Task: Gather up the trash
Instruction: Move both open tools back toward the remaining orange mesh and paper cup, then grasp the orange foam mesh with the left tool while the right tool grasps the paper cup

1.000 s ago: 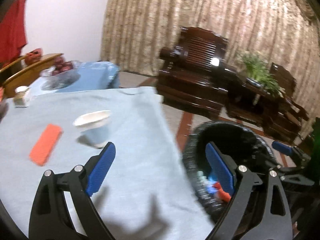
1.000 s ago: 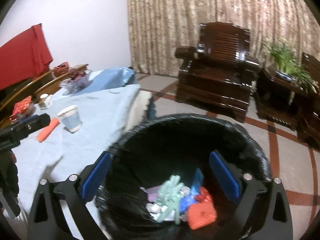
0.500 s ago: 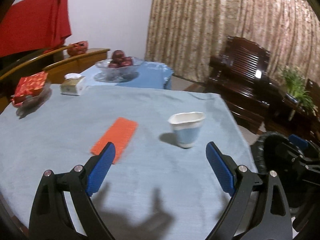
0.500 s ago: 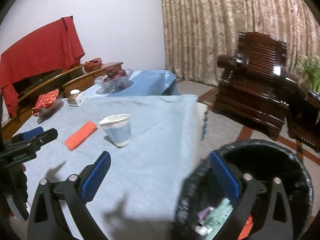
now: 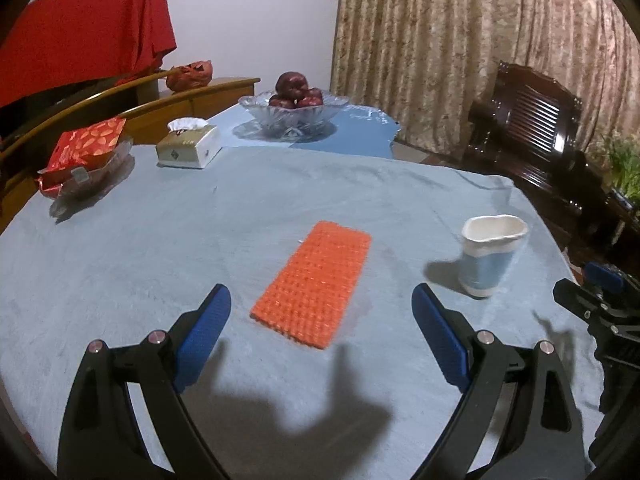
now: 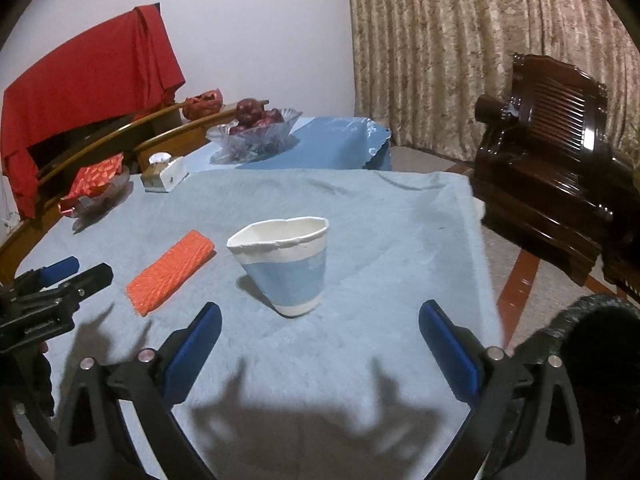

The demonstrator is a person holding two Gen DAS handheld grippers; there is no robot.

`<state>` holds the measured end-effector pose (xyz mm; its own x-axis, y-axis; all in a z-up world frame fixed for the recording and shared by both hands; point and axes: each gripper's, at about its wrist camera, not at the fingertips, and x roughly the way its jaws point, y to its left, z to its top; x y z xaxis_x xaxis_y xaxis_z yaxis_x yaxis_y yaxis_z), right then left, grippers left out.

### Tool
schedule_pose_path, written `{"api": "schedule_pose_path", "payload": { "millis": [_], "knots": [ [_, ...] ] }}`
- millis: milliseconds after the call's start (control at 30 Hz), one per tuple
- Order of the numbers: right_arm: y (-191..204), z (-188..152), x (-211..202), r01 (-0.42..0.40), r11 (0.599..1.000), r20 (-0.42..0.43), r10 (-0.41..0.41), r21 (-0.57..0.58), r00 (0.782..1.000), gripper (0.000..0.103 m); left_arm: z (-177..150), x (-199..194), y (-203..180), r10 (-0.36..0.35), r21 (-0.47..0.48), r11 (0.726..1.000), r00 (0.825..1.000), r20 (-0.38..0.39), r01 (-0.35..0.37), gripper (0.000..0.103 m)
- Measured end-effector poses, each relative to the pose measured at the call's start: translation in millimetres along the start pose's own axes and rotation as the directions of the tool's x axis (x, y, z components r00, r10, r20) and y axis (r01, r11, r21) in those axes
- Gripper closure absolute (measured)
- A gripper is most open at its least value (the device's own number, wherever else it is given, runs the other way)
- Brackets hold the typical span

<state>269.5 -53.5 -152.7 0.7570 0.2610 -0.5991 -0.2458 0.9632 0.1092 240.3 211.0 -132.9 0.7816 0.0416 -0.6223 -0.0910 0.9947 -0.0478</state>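
Now the left gripper [image 5: 320, 322], wide open and empty, faces the orange pad [image 5: 314, 282], long from 7 to 1 o'clock. Right gripper [image 6: 320, 338], open and empty too, faces the dented paper cup [image 6: 286, 264] at 12.

White wall [image 6: 260, 40], patterned curtains [image 5: 460, 40] (floor-length), dark wooden armchair [image 6: 552, 152]

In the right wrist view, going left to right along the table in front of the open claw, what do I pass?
Left claw → orange mesh pad → squashed paper cup → table's right edge → black-lined trash bin, on the floor beyond.
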Motion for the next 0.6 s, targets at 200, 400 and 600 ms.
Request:
{"api": "schedule_pose_path", "payload": {
  "millis": [200,400,600],
  "knots": [
    [11,2,28,-0.002,1.0,-0.028,0.001,-0.005,1.0,0.006,2,29,11,0.007,-0.013,1.0,0.999,-0.039,-0.007,0.014],
    [19,6,56,-0.006,1.0,-0.059,0.005,-0.01,0.998,0.006,-2,55,13,0.006,0.007,1.0,0.996,-0.084,-0.006,0.014],
    [20,10,74,-0.01,1.0,-0.082,0.009,-0.009,0.997,0.006,-4,66,24,0.001,-0.016,1.0,0.994,-0.106,-0.003,0.014]
  ]
}}
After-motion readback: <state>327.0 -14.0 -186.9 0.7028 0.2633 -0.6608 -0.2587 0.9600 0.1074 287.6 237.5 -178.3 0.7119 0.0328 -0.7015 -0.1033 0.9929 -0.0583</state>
